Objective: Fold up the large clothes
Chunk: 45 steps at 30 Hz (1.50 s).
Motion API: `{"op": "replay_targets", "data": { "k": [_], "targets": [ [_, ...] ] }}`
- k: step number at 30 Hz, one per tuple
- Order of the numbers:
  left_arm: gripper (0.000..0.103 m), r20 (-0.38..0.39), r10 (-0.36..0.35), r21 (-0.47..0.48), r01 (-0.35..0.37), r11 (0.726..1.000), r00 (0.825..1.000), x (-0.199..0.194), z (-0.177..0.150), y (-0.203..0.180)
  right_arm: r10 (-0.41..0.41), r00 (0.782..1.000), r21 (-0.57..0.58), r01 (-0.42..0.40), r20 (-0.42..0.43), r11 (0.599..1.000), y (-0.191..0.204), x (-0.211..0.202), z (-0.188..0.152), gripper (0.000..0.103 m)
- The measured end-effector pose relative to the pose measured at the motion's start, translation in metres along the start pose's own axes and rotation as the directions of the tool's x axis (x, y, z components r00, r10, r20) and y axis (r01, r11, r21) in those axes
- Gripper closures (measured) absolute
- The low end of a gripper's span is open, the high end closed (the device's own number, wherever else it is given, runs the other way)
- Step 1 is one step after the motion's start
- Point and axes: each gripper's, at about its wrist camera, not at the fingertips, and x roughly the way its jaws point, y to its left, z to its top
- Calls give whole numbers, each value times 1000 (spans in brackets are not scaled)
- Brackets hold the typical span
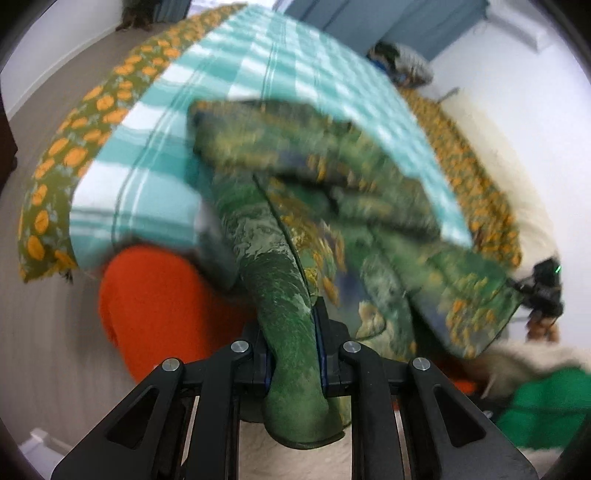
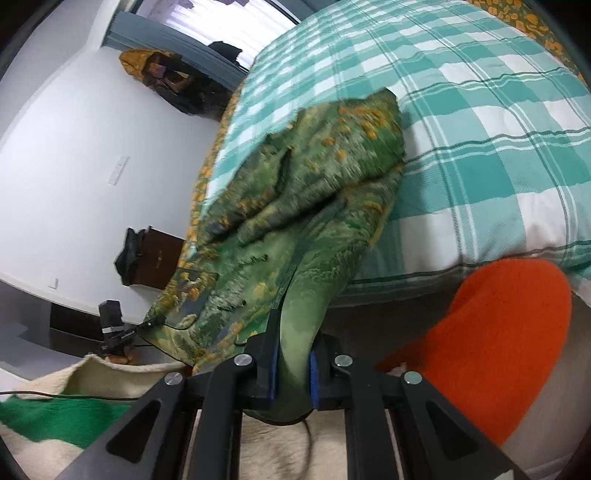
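Your left gripper [image 1: 295, 354] clamps a bunched fold of the green, yellow-flecked printed garment [image 1: 332, 206]. Your right gripper [image 2: 293, 363] pinches another fold, above the teal-and-white checked bedcover [image 2: 480, 122].

Even daylight from a bright window [image 2: 236, 22] — motion blur, fisheye-bent edges.

Bed [image 2: 480, 155] is carrying everything: a teal-and-white checked blanket [image 1: 207, 122] is lying across the top, over a green sheet with orange print [image 1: 74, 147] that is showing along both edges. The far part of a green patterned garment [image 2: 314, 166] is resting on the blanket. An orange cushion-like thing [image 2: 498, 332] is sitting against the bed's near edge.
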Motion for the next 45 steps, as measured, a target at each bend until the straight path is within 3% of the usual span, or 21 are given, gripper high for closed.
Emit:
{"op": "replay_targets", "data": {
  "k": [3, 6, 9, 12, 14, 16, 17, 18, 20, 23, 26, 28, 31, 34, 36, 37, 38, 39, 40, 41, 45],
  "targets": [
    [87, 75, -37, -2, 37, 999, 997, 5, 48, -4, 46, 997, -26, -45, 64, 999, 5, 0, 31, 91],
    [87, 127, -38, -13, 40, 999, 991, 27, 107, -4, 57, 988, -30, -53, 144, 998, -7, 16, 88, 91],
    [84, 147, -13, -78, 25, 997, 989, 53, 145, 11, 79, 973, 30, -87, 218, 996, -30, 40, 143, 91],
    [66, 164, 59, -93, -44, 995, 985, 90, 179, 19, 23, 960, 77, -46, 278, 996, -53, 75, 184, 91],
    [49, 141, 102, -110, -86, 990, 985, 115, 191, 23, 4, 952, 91, -33, 306, 995, -64, 96, 197, 88],
    [44, 115, 114, -132, -99, 986, 987, 127, 192, 26, -45, 950, 119, 9, 309, 993, -77, 124, 206, 83],
    [41, 112, 109, -140, -93, 986, 988, 129, 191, 27, -64, 950, 136, 23, 305, 990, -81, 130, 207, 73],
    [38, 117, 98, -141, -81, 987, 988, 126, 188, 27, -80, 950, 176, 27, 301, 984, -86, 137, 209, 54],
    [19, 147, 69, -130, -50, 990, 987, 115, 182, 31, -38, 949, 219, -33, 312, 975, -92, 134, 207, 37],
    [10, 196, 95, -107, -75, 991, 976, 92, 171, 42, 39, 935, 225, -125, 354, 966, -97, 113, 207, 32],
    [10, 182, 114, -97, -97, 990, 977, 88, 163, 60, -20, 932, 173, -46, 361, 984, -91, 94, 206, 27],
    [10, 151, 131, -80, -120, 990, 980, 98, 162, 63, -110, 940, 103, 80, 323, 991, -82, 95, 208, 27],
    [10, 96, 154, -40, -151, 988, 983, 130, 174, 50, -222, 943, -31, 237, 248, 971, -67, 124, 213, 27],
    [10, 77, 208, -6, -209, 978, 975, 170, 192, 34, -293, 937, -58, 309, 192, 949, -64, 162, 222, 27],
    [14, 58, 291, -2, -291, 957, 955, 199, 203, 27, -357, 915, -49, 372, 190, 927, -63, 182, 226, 27],
    [28, 51, 313, -2, -314, 950, 948, 207, 204, 26, -390, 899, -50, 407, 197, 912, -62, 192, 227, 27],
    [60, 45, 340, -3, -340, 940, 939, 214, 205, 26, -411, 888, -58, 430, 204, 901, -58, 197, 225, 34],
    [76, 39, 368, -4, -368, 930, 929, 218, 205, 26, -449, 868, -86, 474, 212, 876, -51, 202, 223, 60],
    [87, 42, 373, -14, -373, 928, 927, 217, 204, 26, -480, 848, -112, 512, 225, 852, -43, 202, 219, 73],
    [92, 59, 364, -29, -363, 931, 929, 211, 203, 27, -496, 834, -132, 535, 242, 834, -36, 201, 217, 86],
    [94, 172, 350, -53, -346, 937, 921, 171, 213, 18, -490, 791, -220, 586, 367, 780, 5, 175, 215, 89]
  ]
}}
